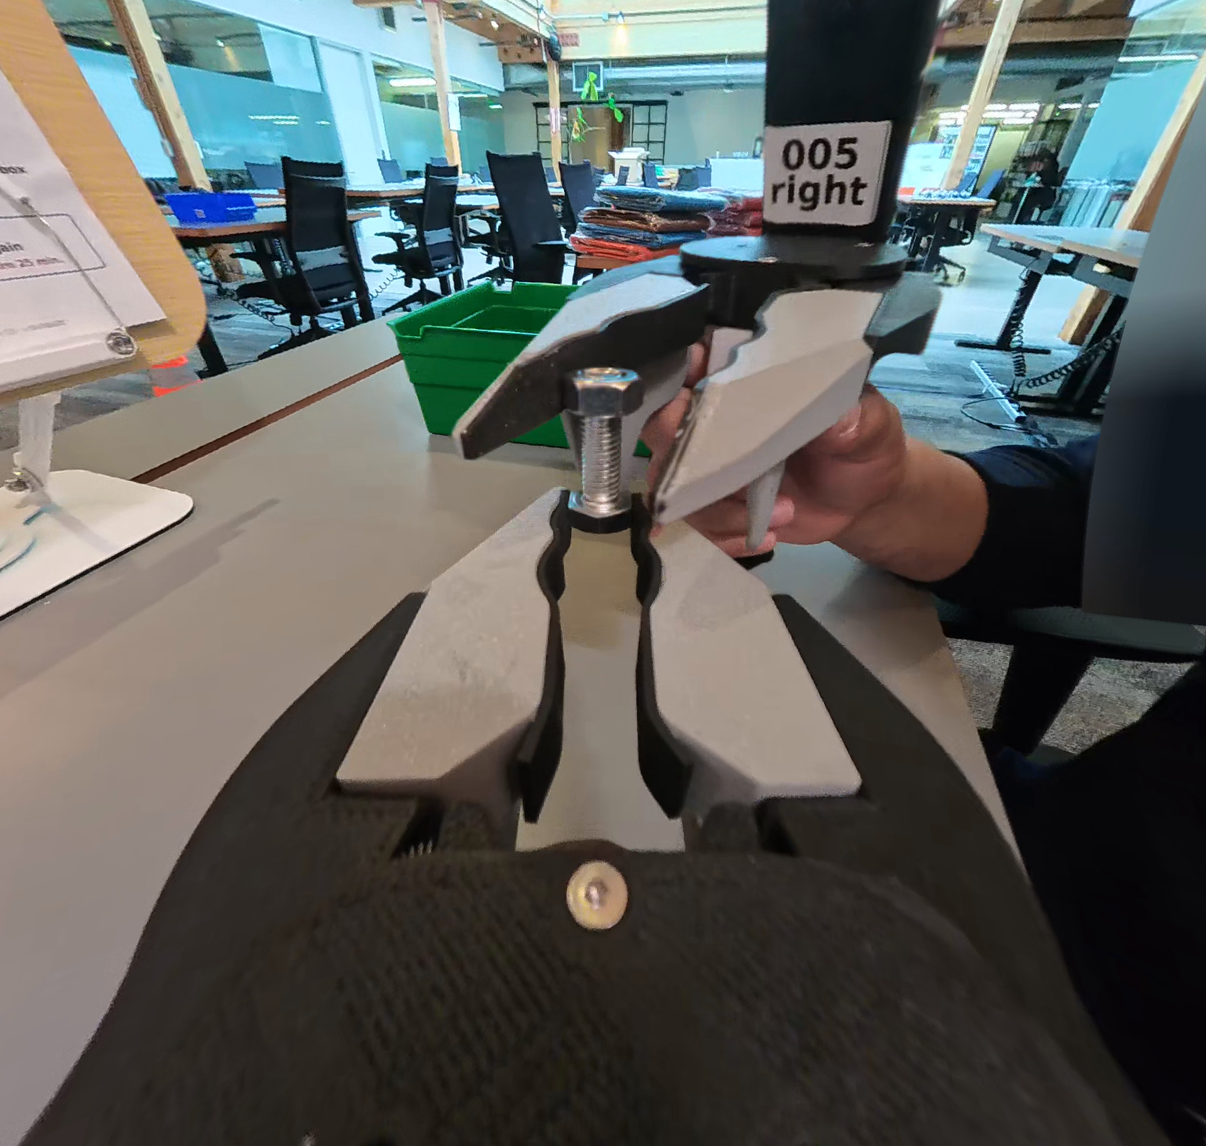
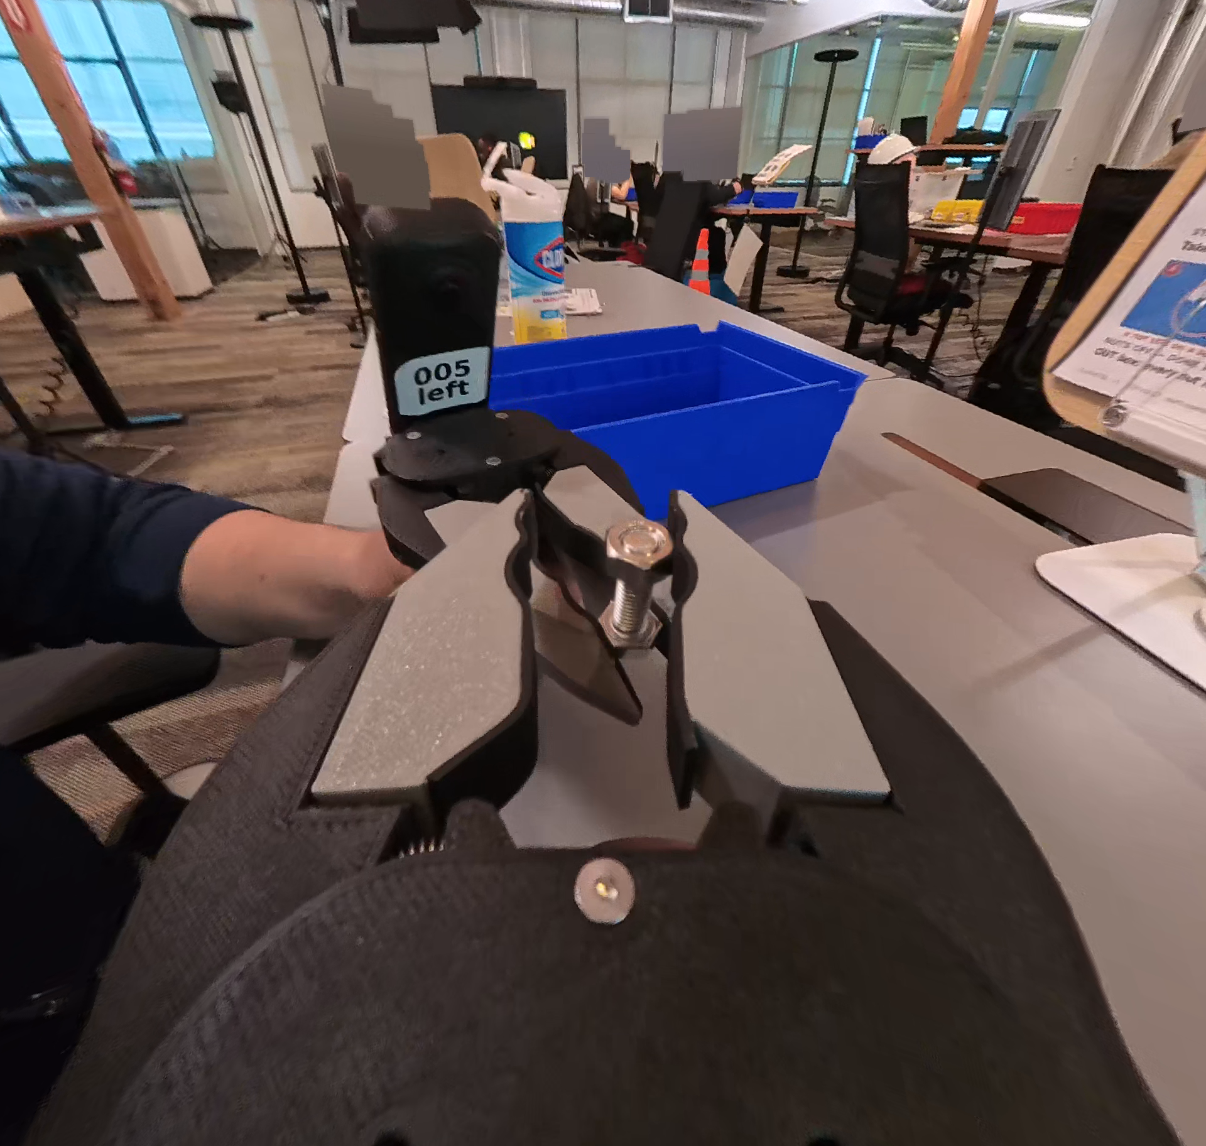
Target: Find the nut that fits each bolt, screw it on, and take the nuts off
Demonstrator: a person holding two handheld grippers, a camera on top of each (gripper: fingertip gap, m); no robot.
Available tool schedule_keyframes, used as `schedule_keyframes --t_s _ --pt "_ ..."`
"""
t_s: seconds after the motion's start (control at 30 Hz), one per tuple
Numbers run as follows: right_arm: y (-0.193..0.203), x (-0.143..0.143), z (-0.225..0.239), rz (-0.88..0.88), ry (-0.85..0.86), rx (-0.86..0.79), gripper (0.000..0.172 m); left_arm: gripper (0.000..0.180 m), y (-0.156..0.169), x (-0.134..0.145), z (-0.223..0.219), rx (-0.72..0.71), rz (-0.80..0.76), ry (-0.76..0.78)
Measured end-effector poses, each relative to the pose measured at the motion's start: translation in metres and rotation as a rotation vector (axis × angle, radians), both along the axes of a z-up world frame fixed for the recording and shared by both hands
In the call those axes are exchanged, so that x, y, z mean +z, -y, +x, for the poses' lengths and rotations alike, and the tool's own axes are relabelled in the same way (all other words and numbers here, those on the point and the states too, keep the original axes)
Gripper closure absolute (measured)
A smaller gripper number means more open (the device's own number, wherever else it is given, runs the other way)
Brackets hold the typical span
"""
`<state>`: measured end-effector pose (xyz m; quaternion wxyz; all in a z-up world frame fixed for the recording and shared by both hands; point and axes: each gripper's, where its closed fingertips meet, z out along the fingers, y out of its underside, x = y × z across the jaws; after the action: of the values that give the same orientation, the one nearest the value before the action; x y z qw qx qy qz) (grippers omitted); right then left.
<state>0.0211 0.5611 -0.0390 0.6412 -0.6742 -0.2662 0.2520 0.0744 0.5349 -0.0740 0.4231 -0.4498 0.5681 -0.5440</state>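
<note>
A silver bolt (image 1: 600, 456) stands upright, head up, threaded into a silver nut (image 1: 595, 506) just above the grey table (image 1: 293, 560). My left gripper (image 1: 600, 518) is shut on the nut, with both pads against its sides. My right gripper (image 2: 600, 527) comes in from above and is open around the bolt head (image 2: 636, 544). The head sits next to its right finger (image 2: 682, 547), and a clear gap separates it from the left finger. In the right wrist view the nut (image 2: 630, 628) sits between the left gripper's dark fingers (image 2: 587, 645).
A green bin (image 1: 470, 358) stands behind the bolt in the left wrist view. A blue bin (image 2: 718, 423) stands behind it in the right wrist view, with a wipes canister (image 2: 535, 266) farther back. A sign on a white stand (image 1: 65, 266) is at the table's side. Left tips to right tips: about 6 cm.
</note>
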Motion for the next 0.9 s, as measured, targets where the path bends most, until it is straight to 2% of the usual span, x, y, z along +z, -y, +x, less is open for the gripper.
schedule_keyframes --t_s 0.17,0.27,0.4,0.5,0.63,0.73,0.83,0.9 --pt "0.004 0.005 0.025 0.013 -0.038 -0.046 0.14 0.164 -0.016 0.003 -0.006 0.045 -0.037 0.012" --pt "0.005 0.004 0.022 -0.014 -0.081 -0.007 0.142 0.164 -0.014 0.002 -0.004 0.035 -0.045 0.007" --pt "-0.001 0.001 -0.002 -0.025 -0.049 0.02 0.128 0.164 0.0 -0.002 0.001 -0.003 -0.009 -0.01" --pt "-0.001 -0.001 0.007 0.005 0.011 -0.033 0.134 0.164 -0.004 -0.003 0.0 0.013 -0.007 -0.015" --pt "0.004 0.005 0.029 0.011 -0.044 -0.051 0.139 0.164 -0.016 0.001 -0.005 0.04 -0.041 0.001" --pt "0.005 0.004 0.019 -0.019 -0.087 0.008 0.142 0.164 -0.012 -0.001 -0.002 0.03 -0.034 -0.005" --pt "0.0 0.003 0.001 -0.043 -0.098 0.035 0.128 0.164 -0.002 -0.004 0.001 0.006 -0.007 -0.014" --pt "-0.001 0.002 0.002 -0.037 -0.072 0.02 0.131 0.164 -0.003 -0.004 0.001 0.014 0.006 -0.014"
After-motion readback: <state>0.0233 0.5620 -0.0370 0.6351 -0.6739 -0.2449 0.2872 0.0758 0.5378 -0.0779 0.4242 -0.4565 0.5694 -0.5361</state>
